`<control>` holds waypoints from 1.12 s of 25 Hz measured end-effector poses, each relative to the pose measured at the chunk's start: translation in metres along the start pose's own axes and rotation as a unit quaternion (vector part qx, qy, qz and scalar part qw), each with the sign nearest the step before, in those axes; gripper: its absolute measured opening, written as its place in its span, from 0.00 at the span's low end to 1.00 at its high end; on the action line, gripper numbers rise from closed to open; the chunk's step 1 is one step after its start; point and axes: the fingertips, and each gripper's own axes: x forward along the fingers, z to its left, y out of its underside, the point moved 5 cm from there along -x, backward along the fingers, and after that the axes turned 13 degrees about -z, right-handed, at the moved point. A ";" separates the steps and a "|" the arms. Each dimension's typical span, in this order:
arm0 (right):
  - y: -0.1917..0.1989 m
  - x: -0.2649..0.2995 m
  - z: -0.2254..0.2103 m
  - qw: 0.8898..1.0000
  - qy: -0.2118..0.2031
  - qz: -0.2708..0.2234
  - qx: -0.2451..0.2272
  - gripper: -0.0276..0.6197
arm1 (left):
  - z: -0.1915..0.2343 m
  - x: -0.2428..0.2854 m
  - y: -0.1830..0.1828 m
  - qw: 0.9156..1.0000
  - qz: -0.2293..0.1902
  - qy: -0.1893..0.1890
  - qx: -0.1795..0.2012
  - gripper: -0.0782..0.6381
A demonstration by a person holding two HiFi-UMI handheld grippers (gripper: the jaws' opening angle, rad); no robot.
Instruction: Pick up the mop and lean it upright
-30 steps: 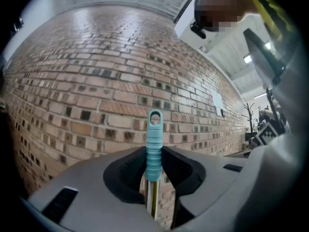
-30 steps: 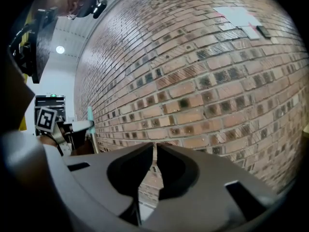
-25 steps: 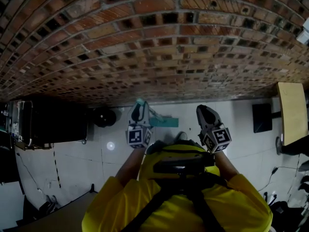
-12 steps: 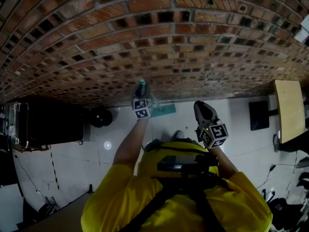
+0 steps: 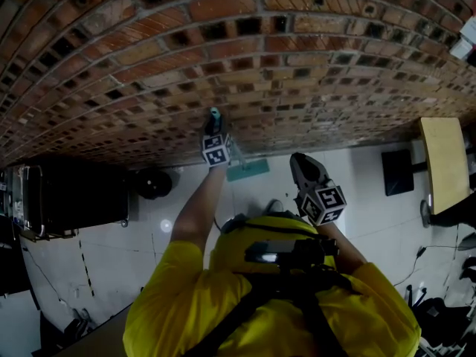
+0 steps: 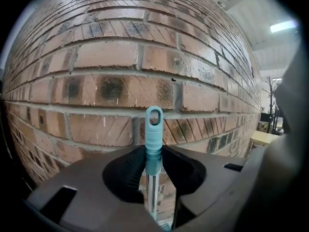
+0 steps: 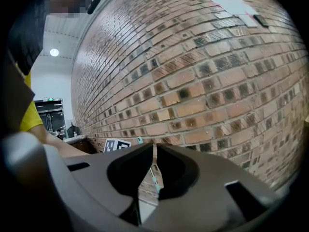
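Note:
The mop stands nearly upright at the brick wall (image 5: 312, 65), its flat teal head (image 5: 248, 170) on the floor at the wall's foot. Its metal handle (image 6: 152, 192) ends in a teal cap (image 6: 154, 129) close to the bricks. My left gripper (image 5: 215, 129) is raised at arm's length and holds the handle just below the cap. Its jaws are opening, with the handle still touched on both sides. My right gripper (image 5: 297, 162) hangs lower and to the right, shut and empty. Past its jaws, the right gripper view shows the mop handle (image 7: 155, 178).
A black cabinet (image 5: 67, 195) stands on the left, with a round black object (image 5: 152, 183) beside it on the pale tiled floor (image 5: 357, 199). On the right are a wooden table (image 5: 444, 171) and a black square item (image 5: 399, 172). Cables lie at the lower right.
My left gripper has gone up and toward the wall with the mop handle, the arm stretching out. The right gripper has drifted slightly left.

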 end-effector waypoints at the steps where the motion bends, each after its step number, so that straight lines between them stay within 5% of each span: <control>1: 0.000 0.001 0.001 1.000 0.000 -0.001 0.003 0.09 | 0.000 0.000 0.001 1.000 0.002 0.003 -0.003 0.25; 4: -0.001 0.004 0.004 1.000 0.005 -0.003 0.014 0.09 | -0.002 -0.005 0.000 1.000 0.004 0.017 -0.010 0.33; 12: -0.010 0.006 0.026 1.000 0.013 -0.010 0.015 0.09 | 0.017 -0.082 -0.041 0.999 -0.029 0.026 -0.025 0.34; 15: -0.016 0.004 0.035 1.000 0.016 -0.020 0.007 0.09 | 0.028 -0.138 -0.085 0.996 -0.069 0.024 -0.051 0.10; 21: -0.042 -0.006 0.047 0.998 0.027 -0.062 -0.014 0.05 | 0.025 -0.250 -0.161 0.990 -0.119 0.063 -0.043 0.10; 28: -0.060 -0.011 0.070 0.993 0.026 -0.089 -0.074 0.05 | 0.040 -0.271 -0.171 0.990 -0.120 0.060 -0.032 0.10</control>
